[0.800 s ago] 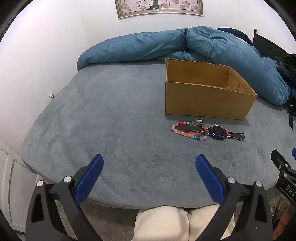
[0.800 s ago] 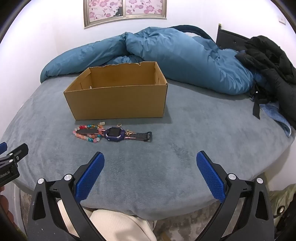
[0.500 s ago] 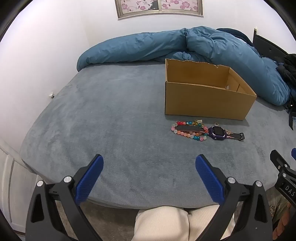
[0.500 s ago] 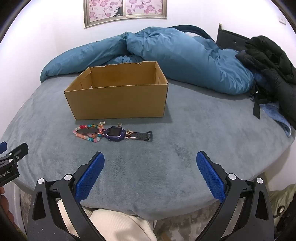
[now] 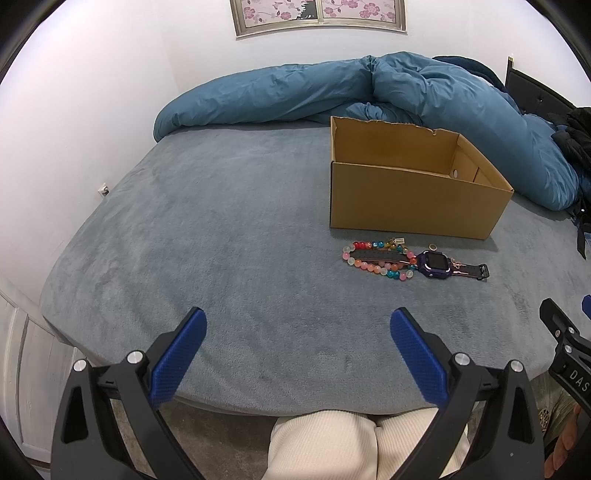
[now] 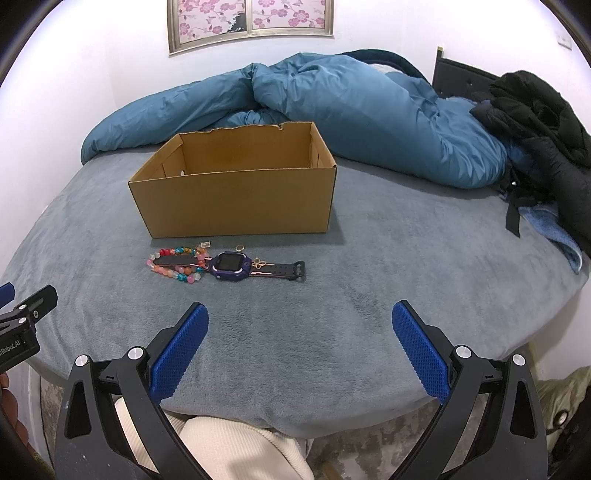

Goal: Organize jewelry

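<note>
A colourful bead bracelet (image 5: 373, 256) (image 6: 176, 266) and a purple watch with a black strap (image 5: 437, 265) (image 6: 231, 271) lie on the grey bed cover, in front of an open cardboard box (image 5: 413, 192) (image 6: 236, 199). A small gold ring (image 5: 432, 246) (image 6: 240, 248) and a gold charm (image 6: 259, 263) lie by the watch. My left gripper (image 5: 295, 325) is open and empty near the bed's front edge, left of the jewelry. My right gripper (image 6: 300, 321) is open and empty, short of the watch.
A rumpled blue duvet (image 6: 332, 107) lies behind the box. Black clothing (image 6: 543, 122) is piled at the bed's right side. The grey bed cover (image 5: 207, 229) spreads to the left. A white wall with a framed flower picture (image 6: 251, 22) stands behind.
Both grippers have crept slightly forward toward the bed; nothing else has moved.
</note>
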Available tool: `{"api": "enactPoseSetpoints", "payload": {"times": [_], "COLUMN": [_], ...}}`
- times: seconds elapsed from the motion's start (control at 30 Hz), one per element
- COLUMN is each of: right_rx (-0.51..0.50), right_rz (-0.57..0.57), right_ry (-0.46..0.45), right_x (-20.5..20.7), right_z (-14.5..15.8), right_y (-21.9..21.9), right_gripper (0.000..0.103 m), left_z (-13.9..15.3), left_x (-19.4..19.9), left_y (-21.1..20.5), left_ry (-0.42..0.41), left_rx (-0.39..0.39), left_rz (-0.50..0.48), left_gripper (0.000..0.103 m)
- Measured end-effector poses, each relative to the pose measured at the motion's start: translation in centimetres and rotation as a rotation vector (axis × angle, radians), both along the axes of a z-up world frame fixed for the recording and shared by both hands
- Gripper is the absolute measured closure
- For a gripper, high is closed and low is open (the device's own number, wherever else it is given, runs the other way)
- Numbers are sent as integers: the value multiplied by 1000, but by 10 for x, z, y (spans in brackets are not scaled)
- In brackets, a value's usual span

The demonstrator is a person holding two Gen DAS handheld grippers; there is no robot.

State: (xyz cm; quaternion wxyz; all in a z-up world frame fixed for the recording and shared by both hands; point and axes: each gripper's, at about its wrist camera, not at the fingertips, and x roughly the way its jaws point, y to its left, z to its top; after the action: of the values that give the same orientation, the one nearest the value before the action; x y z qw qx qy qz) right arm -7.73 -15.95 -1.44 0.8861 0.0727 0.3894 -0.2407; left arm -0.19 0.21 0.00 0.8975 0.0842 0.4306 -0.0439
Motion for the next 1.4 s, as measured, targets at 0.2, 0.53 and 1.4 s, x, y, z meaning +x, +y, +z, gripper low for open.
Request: {"api": "enactPoseSetpoints", "payload": {"times": [0.2,0.53,1.4], "right_rx": [-1,-1,-5], "right_rz": [0,-1,-1], "right_ry": [-1,-2,-4], "right_x": [1,2,3], "right_z": [0,-1,1], "right_y": [0,1,5], "right_gripper": [8,8,8], "left_z": [0,0,1], "left_x": [0,0,1], "left_y": [0,0,0], "left_ry": [0,0,-4], "left_rx": [0,-1,-2], "left_rz": [1,1,2], "left_gripper": [5,5,5]}}
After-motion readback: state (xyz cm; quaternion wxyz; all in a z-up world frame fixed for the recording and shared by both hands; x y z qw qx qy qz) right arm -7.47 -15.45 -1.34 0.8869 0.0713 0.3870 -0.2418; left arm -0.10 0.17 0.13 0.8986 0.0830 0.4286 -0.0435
